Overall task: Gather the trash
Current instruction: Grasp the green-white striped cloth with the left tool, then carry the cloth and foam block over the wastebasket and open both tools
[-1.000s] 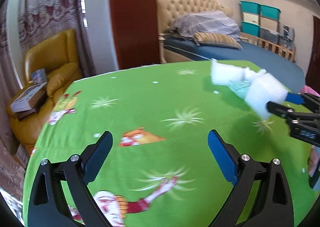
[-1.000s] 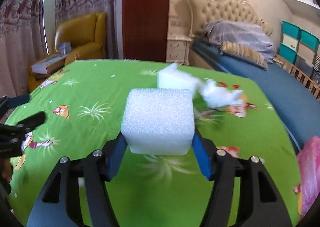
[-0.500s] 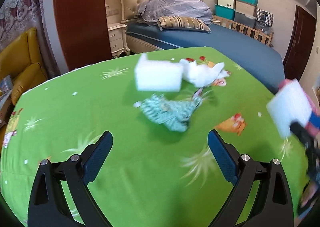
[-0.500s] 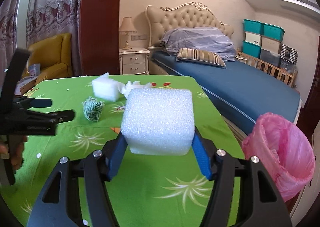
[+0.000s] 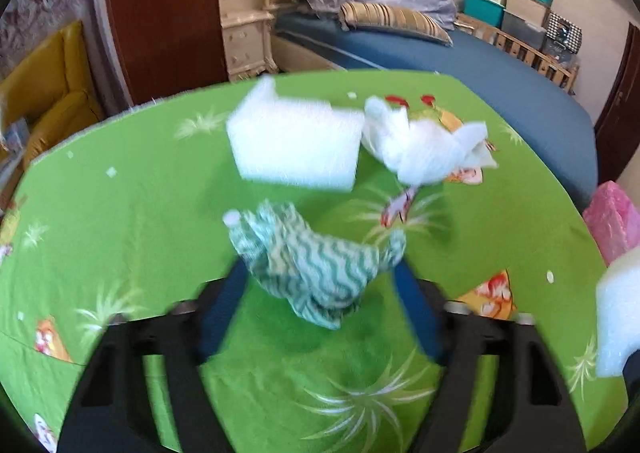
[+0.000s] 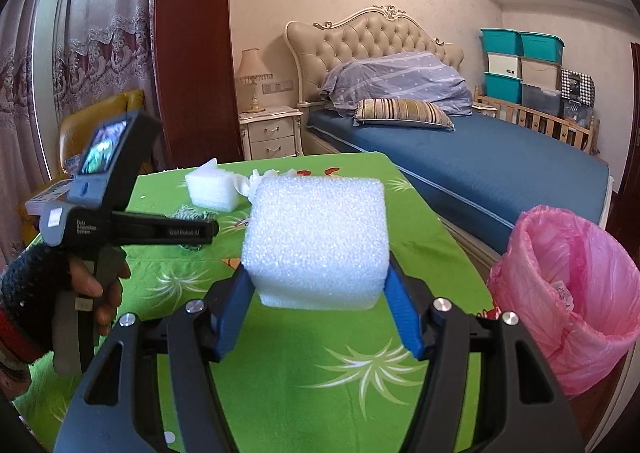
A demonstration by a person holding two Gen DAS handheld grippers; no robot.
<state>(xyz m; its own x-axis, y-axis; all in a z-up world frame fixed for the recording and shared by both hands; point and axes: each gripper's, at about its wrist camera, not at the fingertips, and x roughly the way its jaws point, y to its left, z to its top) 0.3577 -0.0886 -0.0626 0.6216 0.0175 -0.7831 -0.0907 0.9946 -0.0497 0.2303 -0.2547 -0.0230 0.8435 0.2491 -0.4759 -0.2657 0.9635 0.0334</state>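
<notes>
While the left gripper (image 5: 320, 273) sits low over the green tablecloth (image 5: 120, 221), its jaws are spread wide on either side of the crumpled green-striped rag (image 5: 312, 261), not yet pinching it; likely lined up that way for a grab. Motion blur, so contact can't be confirmed. Just beyond the rag lies a white foam slab (image 5: 296, 149), with a crumpled white tissue (image 5: 424, 149) touching its right edge. These three bits of trash are bunched mid-table toward the far side.

Farther right, the right gripper (image 6: 320, 293) has its jaws pinching a white foam block (image 6: 316, 243) from both sides, held up off the cloth, probably for carrying to the pink trash bag (image 6: 568, 293), which stands open just past the table's right edge.

Left wrist view shows the rag pattern and the tissue clearly, but only a sliver of the bag at far right. Right wrist view shows the bag's open mouth with something already inside, plus the person's left hand (image 6: 92, 285) on the left gripper handle; there the rag is mostly hidden behind that gripper.
</notes>
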